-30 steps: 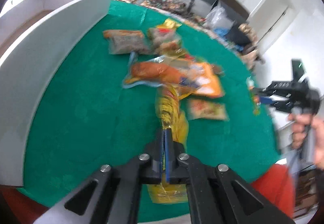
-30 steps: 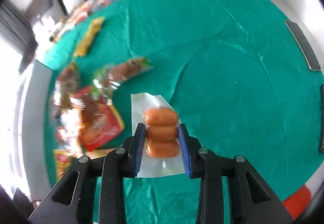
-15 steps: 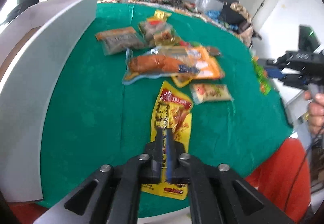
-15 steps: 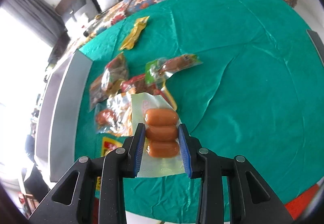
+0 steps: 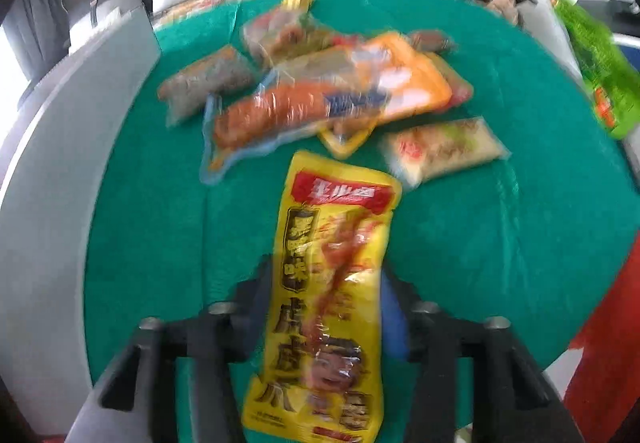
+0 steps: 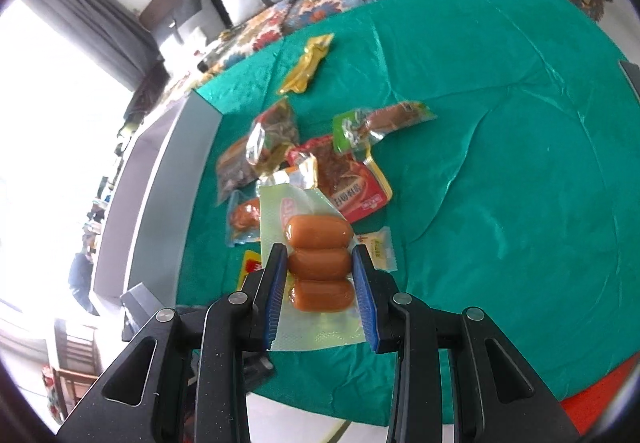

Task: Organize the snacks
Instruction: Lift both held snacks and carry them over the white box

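Now the left gripper (image 5: 326, 307) is opening around the yellow snack packet (image 5: 328, 295) near the pile; release it flat, while the right gripper (image 6: 320, 275) pinches the sausage pack (image 6: 318, 263)

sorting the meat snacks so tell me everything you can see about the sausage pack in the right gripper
The sausage pack is a clear, glossy vacuum pouch holding three short orange-brown sausages stacked side by side, with a red label patch near its far end. It sits lengthwise in the right gripper, whose blue pads press on both sides of the middle sausage. It is held up above the green tablecloth, in front of the snack pile.
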{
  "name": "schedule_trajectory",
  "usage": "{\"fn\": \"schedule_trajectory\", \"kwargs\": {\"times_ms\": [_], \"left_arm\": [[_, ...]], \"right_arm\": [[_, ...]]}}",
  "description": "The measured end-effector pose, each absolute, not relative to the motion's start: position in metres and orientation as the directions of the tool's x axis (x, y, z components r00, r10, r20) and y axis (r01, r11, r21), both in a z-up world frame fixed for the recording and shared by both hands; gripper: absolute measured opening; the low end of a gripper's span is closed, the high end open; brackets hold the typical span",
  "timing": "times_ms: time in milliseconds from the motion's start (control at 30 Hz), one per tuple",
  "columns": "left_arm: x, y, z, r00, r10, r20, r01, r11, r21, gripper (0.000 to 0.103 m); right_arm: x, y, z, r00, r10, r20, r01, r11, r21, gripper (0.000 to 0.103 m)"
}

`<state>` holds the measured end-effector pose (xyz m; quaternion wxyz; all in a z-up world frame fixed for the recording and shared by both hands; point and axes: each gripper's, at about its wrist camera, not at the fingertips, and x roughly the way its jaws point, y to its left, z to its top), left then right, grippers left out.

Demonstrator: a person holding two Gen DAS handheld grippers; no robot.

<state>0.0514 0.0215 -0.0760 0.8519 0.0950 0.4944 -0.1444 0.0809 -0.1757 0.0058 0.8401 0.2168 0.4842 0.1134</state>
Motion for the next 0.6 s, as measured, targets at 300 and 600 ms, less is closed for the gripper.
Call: {"fn": "schedule_trajectory", "kwargs": {"times_ms": [300, 600], "left_arm": [[0.031, 0.104, 0.004, 0.533, -0.408, -0.741, 0.214, 0.912, -0.349, 0.033], [0.012, 0.292, 0.093, 0.733, -0.166, -0.659, -0.083, 0.94, -0.33, 0.036]], "right_arm": [[0.08, -0.163, 0.031, 0.524, 0.439, -0.73, -0.036, 0.867, 0.496, 0.034], [0.111, -0.012, 0.092, 0.416, 0.663, -0.622, -0.323, 0.747, 0.581, 0.034]]}}
